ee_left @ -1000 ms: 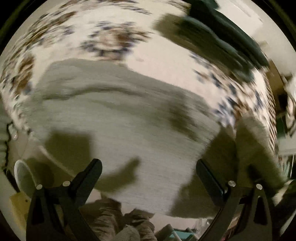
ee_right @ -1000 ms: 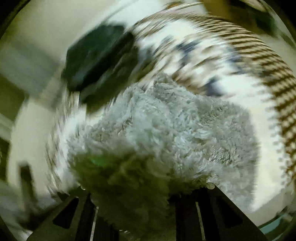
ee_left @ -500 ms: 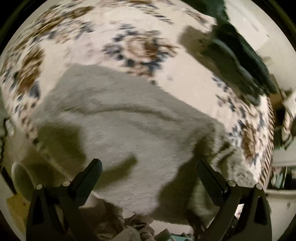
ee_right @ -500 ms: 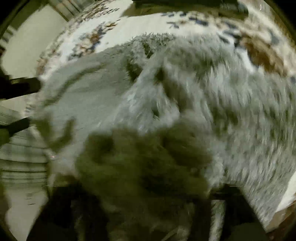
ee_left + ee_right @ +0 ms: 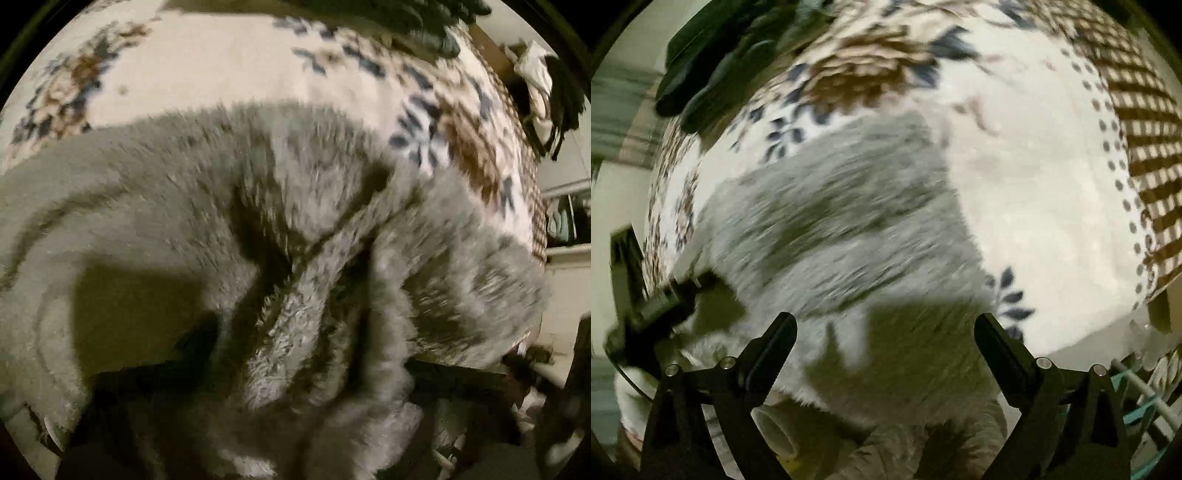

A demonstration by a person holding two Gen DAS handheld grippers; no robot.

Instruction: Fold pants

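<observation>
Grey fluffy pants [image 5: 849, 229] lie on a cream bedspread with brown and blue flowers [image 5: 1034, 192]. My right gripper [image 5: 884, 343] is open and empty, hovering over the near edge of the pants. In the left wrist view the pants [image 5: 184, 206] fill the frame, bunched into thick folds right at the camera. My left gripper [image 5: 314, 373] is buried in that bunched cloth; its jaws are mostly hidden and seem closed on a fold. The left gripper also shows at the left edge of the right wrist view [image 5: 661, 306], at the pants' left end.
A dark green garment [image 5: 713, 62] lies at the far left corner of the bed, also at the top of the left wrist view [image 5: 388, 18]. The bed's near edge runs below the pants. A turquoise-and-white rack [image 5: 1145, 398] stands low right.
My right gripper has let go of the pants and now is open above them. My left gripper, open before, has gone down into the cloth, which is now bunched around it.
</observation>
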